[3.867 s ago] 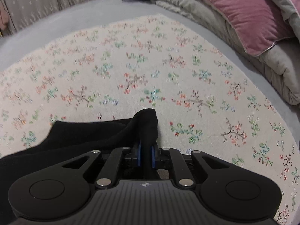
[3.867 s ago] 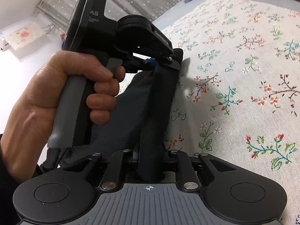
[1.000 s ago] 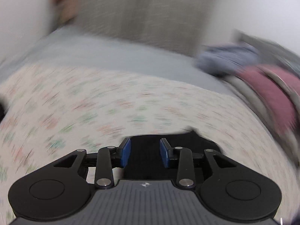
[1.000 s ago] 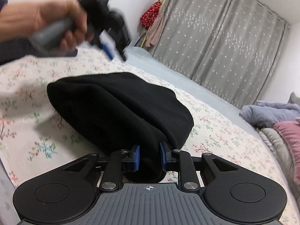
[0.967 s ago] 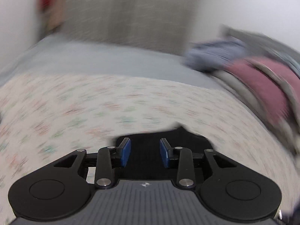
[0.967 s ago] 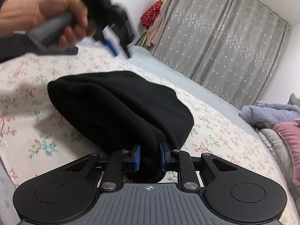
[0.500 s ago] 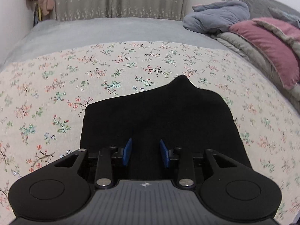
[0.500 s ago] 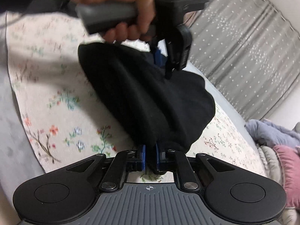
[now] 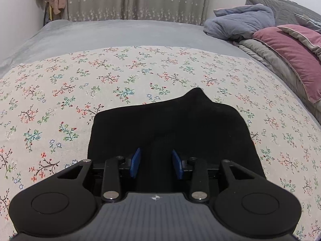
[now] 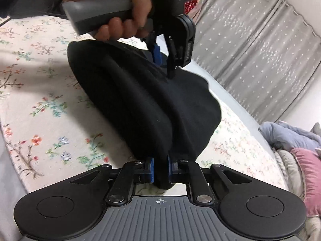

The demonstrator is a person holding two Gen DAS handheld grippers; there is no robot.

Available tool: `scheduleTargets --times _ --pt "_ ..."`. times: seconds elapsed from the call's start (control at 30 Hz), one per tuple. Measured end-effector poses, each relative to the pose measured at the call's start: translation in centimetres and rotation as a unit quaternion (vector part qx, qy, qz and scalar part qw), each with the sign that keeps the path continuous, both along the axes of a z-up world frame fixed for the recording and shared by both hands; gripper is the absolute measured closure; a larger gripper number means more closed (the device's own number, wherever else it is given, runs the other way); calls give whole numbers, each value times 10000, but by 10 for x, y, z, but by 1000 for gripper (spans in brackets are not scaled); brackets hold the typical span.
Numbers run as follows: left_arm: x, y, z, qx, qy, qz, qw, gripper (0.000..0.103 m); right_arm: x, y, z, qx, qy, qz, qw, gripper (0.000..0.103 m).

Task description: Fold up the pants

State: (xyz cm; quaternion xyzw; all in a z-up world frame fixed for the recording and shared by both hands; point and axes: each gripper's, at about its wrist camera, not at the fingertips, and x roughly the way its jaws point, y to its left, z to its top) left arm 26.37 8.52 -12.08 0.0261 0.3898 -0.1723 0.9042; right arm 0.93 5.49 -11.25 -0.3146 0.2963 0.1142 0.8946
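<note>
- The black pants (image 9: 168,124) lie folded on the flowered sheet (image 9: 60,92), just beyond the left gripper (image 9: 156,163) and bunched up into the right gripper (image 10: 159,169).
- Soft, matte cloth; its far edge rises in a peak.
- Left jaws part-open over the cloth, apparently gripping nothing; right jaws have been closing and pinch a fold.
</note>
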Motion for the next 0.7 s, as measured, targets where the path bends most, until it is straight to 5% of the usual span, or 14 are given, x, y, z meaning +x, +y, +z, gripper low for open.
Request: scheduleTargets --times 0.37,0.47,0.57,0.7 --pt "-5 4 3 -76 -60 53 9999 47 -16 6 5 -187 196 171 9995 89" --pt "-15 21 14 -191 -63 237 9995 47 -8 -25 43 923 517 11 9944 88" --pt "-41 35 33 -381 -316 102 9987 47 4 -72 87 2228 391 -280 9737 87" --pt "-81 24 43 -751 -431 -454 9952 47 43 -108 112 2910 154 -618 9546 84"
